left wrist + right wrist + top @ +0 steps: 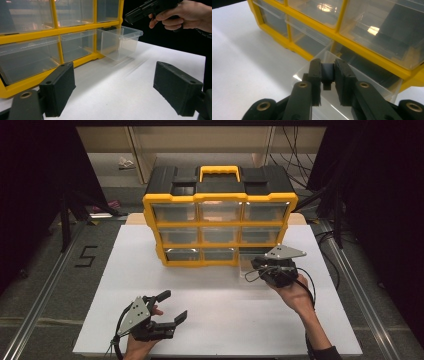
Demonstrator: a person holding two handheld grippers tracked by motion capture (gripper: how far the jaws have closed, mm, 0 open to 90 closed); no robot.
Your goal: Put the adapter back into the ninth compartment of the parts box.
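A yellow and black drawer cabinet (220, 197) with clear drawers stands at the back of the white table. Its bottom right drawer (248, 262) is pulled out, clear and open-topped (120, 42). My right gripper (260, 265) hovers over that drawer (304, 67), shut on a small black block (327, 72) pinched between its pads. My left gripper (174, 306) rests low near the front left of the table, its jaws wide open (115, 82) with nothing between them, facing the cabinet (57, 30). A hand holding the right gripper (147, 8) appears at the top right of the left gripper view.
The white table top (215, 290) is bare in front of the cabinet. Metal rails (45, 280) run along both sides of the table on the floor. Cables (295, 165) lie behind the cabinet.
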